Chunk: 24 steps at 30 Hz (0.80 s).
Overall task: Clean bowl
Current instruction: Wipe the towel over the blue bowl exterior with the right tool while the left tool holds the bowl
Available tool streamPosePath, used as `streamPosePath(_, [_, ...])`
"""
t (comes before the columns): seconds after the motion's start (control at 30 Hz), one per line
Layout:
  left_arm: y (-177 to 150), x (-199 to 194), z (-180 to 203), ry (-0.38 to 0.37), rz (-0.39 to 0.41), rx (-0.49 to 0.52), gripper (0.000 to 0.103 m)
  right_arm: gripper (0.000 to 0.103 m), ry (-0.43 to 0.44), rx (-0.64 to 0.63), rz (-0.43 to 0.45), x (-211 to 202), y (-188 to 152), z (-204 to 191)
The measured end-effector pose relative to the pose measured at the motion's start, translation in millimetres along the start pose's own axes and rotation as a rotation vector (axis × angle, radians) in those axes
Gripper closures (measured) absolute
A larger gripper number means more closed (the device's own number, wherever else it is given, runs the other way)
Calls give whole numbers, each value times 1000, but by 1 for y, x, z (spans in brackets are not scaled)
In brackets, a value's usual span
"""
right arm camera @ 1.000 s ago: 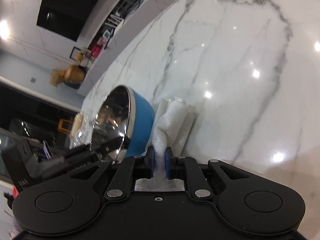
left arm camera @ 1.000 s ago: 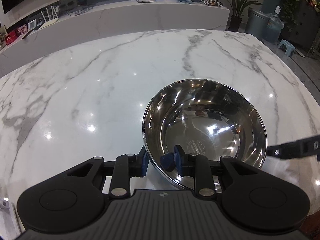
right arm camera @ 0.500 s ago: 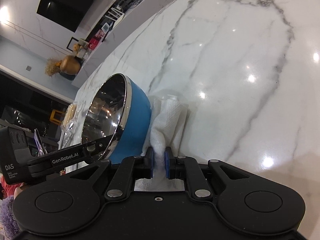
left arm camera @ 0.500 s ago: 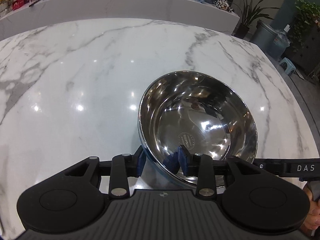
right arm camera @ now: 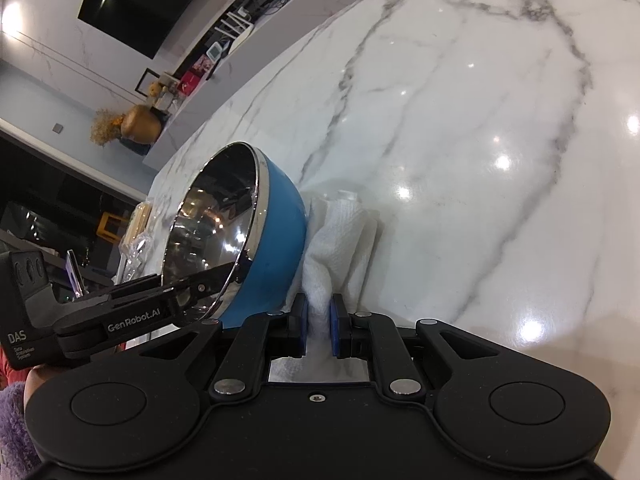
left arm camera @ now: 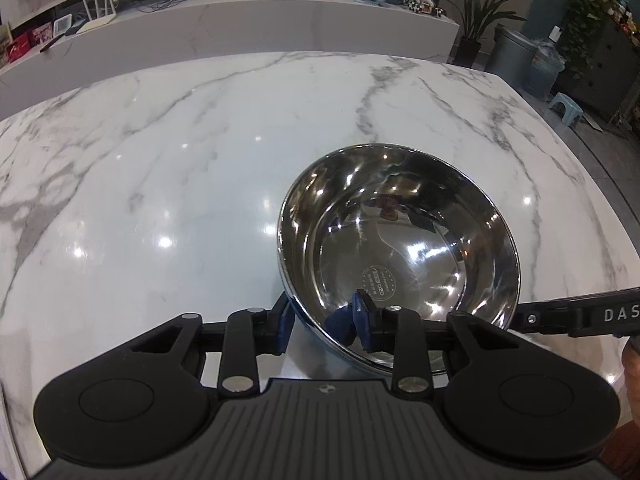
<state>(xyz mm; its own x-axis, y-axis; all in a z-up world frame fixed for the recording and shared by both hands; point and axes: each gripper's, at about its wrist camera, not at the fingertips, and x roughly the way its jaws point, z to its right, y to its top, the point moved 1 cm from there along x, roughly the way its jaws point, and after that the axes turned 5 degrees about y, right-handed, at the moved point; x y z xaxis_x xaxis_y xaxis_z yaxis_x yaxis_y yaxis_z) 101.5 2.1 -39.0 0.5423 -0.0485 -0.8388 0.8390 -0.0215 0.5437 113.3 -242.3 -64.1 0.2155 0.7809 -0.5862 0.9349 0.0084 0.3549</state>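
Two grippers work on one bowl (left arm camera: 400,248), a steel bowl with a mirror-bright inside and a blue outer shell (right arm camera: 272,240). The left gripper (left arm camera: 324,322) has its jaws clamped on the near rim, one blue pad inside the bowl and the other outside against the wall, so the bowl sits straight ahead of the jaws and slightly to their right, tilted up off the marble bench (left arm camera: 180,168). A round stamp (left arm camera: 378,280) is printed on the bowl's floor just beyond the inner pad; its lettering is too small to read.

The right gripper (right arm camera: 320,326) has its jaws closed tight on a wad of white paper towel (right arm camera: 340,240), which stands up out of the jaws and presses against the blue underside of the bowl, just ahead and to their left. In the right wrist view the left gripper's finger (right arm camera: 132,314) reaches in from the left to the rim and carries the words "GenRobot.AI", with "DAS" and smaller unreadable lines on its body (the same "DAS" shows at the right edge of the left wrist view, on the right gripper's arm (left arm camera: 580,314)).
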Motion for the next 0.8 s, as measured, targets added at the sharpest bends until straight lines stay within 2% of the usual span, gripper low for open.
streamPosePath(0.13, [0,-2,1,-7,-2,25,79,92,23,10,47,-14,4,3])
streamPosePath(0.27, [1,-1,1,-15,-7,34,79,92,113,62,163,-36,13,11])
streamPosePath(0.3, [1,-1,2,-20,-11,34,79,92,159,93,198,-42,16,15])
streamPosePath(0.4, [2,-1,2,-38,-20,44,80,92,220,151,232,-47,20,24])
streamPosePath(0.8, [-2,-3,3,-97,-39,84,82,92,152,195,152,-28,20,36])
